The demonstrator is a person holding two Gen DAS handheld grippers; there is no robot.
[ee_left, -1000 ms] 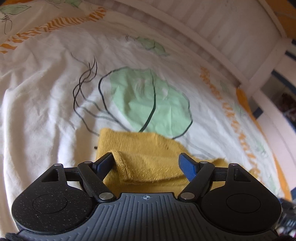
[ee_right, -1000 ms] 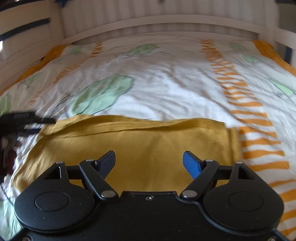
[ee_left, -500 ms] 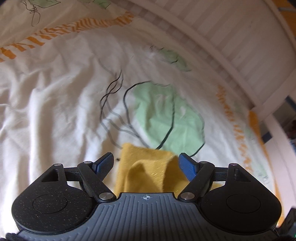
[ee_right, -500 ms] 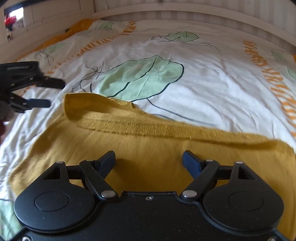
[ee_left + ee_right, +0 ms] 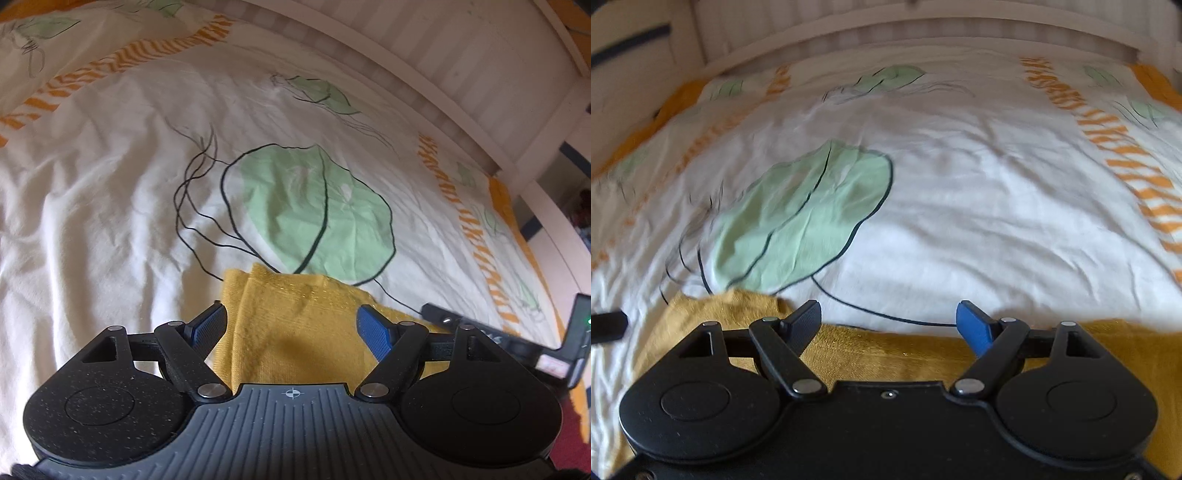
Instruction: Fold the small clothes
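Here the yellow cloth point(image 5: 295, 332) lay on the bed point(image 5: 92, 221), just below the green leaf print point(image 5: 314, 214); the left gripper point(image 5: 295, 326) and right gripper point(image 5: 888, 325) hovered wide open, empty, apparently to seize its folded edge.

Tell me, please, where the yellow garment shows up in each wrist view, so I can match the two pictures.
Left wrist view: yellow garment sits bottom centre, between the open fingers.
Right wrist view: yellow garment runs as a band across the bottom, mostly behind the hand-held gripper.
Shared landmark: the big green leaf print just beyond it.
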